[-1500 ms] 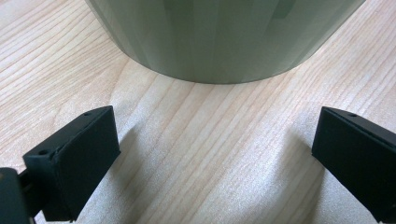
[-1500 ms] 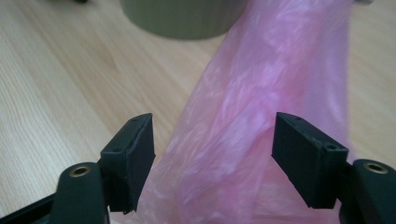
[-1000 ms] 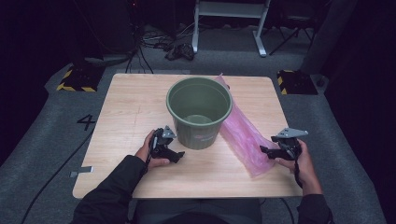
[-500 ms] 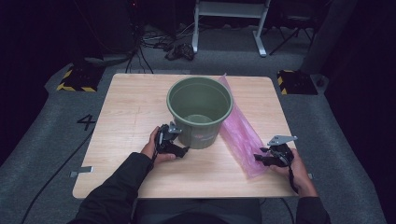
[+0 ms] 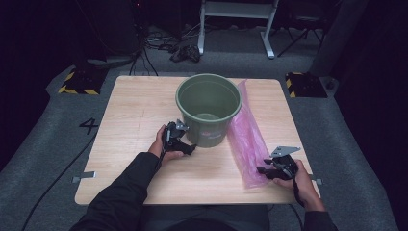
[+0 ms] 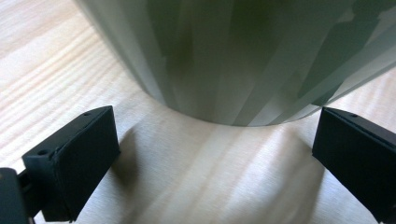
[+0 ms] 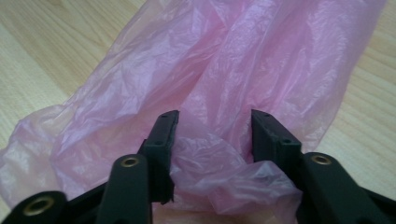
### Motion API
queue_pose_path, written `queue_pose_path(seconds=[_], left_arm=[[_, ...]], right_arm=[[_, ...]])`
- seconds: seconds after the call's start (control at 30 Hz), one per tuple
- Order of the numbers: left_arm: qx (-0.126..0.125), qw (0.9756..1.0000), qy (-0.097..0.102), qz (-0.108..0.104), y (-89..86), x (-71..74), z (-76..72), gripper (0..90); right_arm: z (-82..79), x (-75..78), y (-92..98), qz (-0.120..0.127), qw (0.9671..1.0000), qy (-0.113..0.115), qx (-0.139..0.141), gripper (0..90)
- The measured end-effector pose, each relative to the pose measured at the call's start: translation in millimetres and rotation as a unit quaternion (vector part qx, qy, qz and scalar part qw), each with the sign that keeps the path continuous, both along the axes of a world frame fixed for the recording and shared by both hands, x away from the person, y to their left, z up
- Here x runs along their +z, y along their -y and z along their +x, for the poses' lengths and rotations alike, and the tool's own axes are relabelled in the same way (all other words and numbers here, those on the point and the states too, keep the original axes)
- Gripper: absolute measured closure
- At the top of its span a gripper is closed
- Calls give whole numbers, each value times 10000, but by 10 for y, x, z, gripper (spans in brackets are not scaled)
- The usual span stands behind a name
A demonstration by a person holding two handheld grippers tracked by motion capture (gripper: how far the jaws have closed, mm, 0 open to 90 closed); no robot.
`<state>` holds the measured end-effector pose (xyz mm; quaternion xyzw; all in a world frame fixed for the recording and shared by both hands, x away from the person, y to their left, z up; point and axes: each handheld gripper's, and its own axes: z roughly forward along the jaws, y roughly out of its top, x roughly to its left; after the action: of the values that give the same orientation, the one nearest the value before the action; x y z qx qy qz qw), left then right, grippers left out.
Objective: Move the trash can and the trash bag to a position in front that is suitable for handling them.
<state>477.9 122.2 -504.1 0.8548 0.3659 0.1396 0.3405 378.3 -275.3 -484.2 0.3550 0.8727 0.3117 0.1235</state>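
Pink plastic bag [image 5: 248, 144], laid right of centre on the table [image 5: 130, 120], is bunched between the half-open, just-widened right tool [image 5: 263, 170]; the left tool [image 5: 191, 148], wide open, flanks the green bucket [image 5: 208, 108].

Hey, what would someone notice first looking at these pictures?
A green bucket stands upright mid-table, with a crumpled pink plastic bag lying along its right side. The right gripper has its jaws around the bag's near end, and the left gripper sits open at the bucket's base.
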Motion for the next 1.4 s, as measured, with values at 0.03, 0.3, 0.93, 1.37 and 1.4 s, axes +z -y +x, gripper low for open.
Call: queue_pose_path(seconds=[0.03,0.3,0.93,1.37,1.4], left_arm=[[-1,10000,35,51,-20,5,28,2],[-177,9998,19,67,-152,7,1,4],[-543,9985,12,14,-723,-2,-744,4],[-506,9987,5,10,-777,-3,-839,3],[-502,9987,8,19,-774,-2,-837,3]], right_arm=[[-12,3,-13,-18,10000,-22,37,491],[-81,123,-74,-115,9993,318,163,291],[343,646,-118,162,9956,927,-7,235],[1189,384,-346,188,9978,420,-486,202],[1223,358,-374,169,9979,364,-499,202]])
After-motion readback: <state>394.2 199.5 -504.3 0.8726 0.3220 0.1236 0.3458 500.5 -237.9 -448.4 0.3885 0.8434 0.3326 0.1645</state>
